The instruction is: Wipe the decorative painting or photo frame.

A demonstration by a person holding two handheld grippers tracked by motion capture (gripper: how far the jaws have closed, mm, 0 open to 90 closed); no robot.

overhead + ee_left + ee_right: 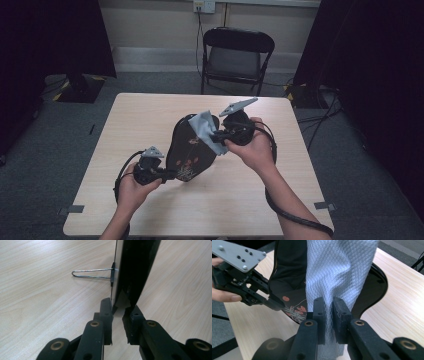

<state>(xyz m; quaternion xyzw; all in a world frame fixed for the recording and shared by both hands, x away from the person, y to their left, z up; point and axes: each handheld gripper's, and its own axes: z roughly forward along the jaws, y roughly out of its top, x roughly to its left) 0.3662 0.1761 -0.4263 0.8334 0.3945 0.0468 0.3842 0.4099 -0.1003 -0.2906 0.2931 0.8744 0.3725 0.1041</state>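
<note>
**Wiping the black tray, one gripper holding, one rubbing**

The left gripper [167,173] is clamped on the lower edge of a black lacquered tray [190,150] and props it up steeply over the middle of the wooden table [150,115]. In the left gripper view its jaws pinch that thin rim, and a wire loop [91,273] sticks out from the tray's back. The right gripper [328,312] has its jaws closed on a pale blue cloth [339,270], which drapes over the tray's upper edge and across its face, just above the red flower pattern [294,308].

The step in hand looks like cleaning the tray's surface with the cloth. To do it well, the holding hand should keep steady with a firm pinch, since the tray is balanced on one narrow bite of rim and a sideways push from the cloth could twist it loose (lacquer is slippery). The wiping strokes are best run along the tray's length, towards the held end, with light pressure and the cloth kept flat, not bunched. Only fabric should meet the glossy surface, never the hard jaw tips.
</note>
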